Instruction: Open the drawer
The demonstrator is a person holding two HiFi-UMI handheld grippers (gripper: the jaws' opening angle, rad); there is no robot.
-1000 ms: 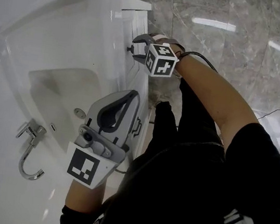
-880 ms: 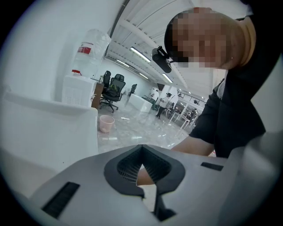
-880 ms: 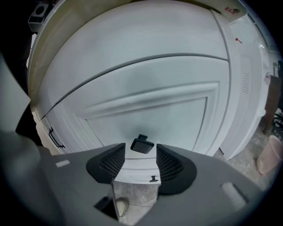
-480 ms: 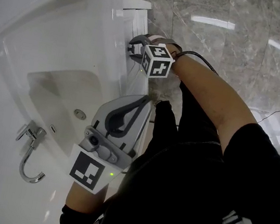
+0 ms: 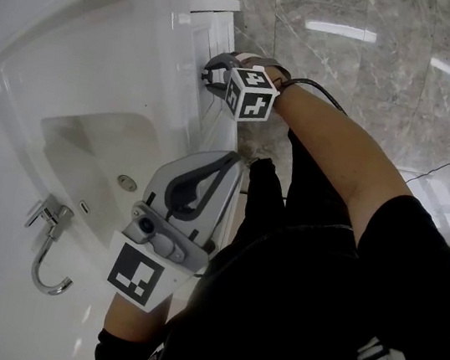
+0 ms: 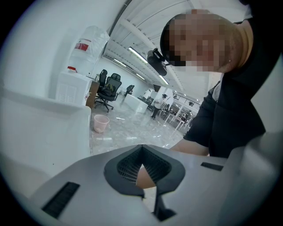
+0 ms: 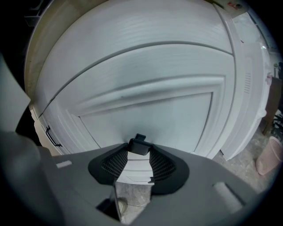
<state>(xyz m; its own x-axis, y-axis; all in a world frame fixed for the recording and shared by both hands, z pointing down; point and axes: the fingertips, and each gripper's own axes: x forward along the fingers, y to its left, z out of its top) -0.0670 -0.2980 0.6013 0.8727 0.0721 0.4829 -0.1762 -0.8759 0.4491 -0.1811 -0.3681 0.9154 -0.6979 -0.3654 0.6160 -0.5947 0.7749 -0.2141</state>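
My right tool (image 5: 214,73), jaws just closing, pinches the small black handle (image 7: 139,146) of the white panelled drawer front (image 7: 146,101), far right under the white ceramic basin (image 5: 98,70). The drawer looks shut, so the pull remains. My left tool (image 6: 141,149) is clenched and empty.

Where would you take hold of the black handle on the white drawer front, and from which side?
Grip the black handle across its narrow bar, coming straight at the white drawer front: it stands proud of the flat panel, leaving both sides free. The right gripper has just been closing, with the handle between its fingers.
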